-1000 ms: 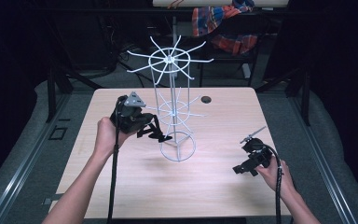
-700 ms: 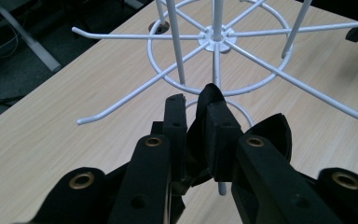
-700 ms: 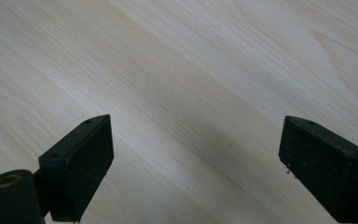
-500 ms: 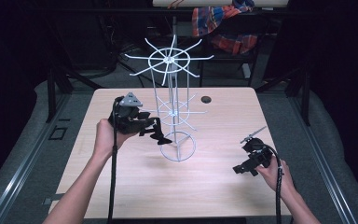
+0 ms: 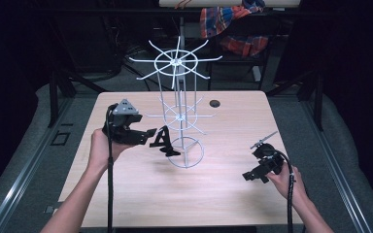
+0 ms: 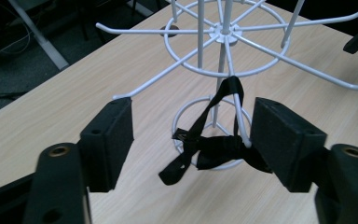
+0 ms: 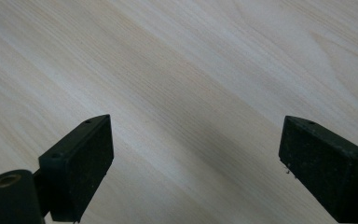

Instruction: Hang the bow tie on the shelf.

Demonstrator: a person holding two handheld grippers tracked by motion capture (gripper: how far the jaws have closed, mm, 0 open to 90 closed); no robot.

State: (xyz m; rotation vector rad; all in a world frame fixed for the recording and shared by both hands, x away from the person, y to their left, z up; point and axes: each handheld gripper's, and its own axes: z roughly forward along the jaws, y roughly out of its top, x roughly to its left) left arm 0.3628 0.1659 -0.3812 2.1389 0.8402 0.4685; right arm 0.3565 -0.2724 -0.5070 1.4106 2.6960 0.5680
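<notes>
Light falls from overhead onto the pale surface (image 5: 141,194) while the room around it sinks into darkness. Shadows lie soft, no glare; close views look slightly grainy.

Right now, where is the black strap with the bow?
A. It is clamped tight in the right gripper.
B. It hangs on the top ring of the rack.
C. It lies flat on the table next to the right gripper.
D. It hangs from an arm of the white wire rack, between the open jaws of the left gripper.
D: the black strap loops over a lower arm of the white wire rack, and the left gripper, whose jaws have just been opening, stands apart from it on both sides.
</notes>
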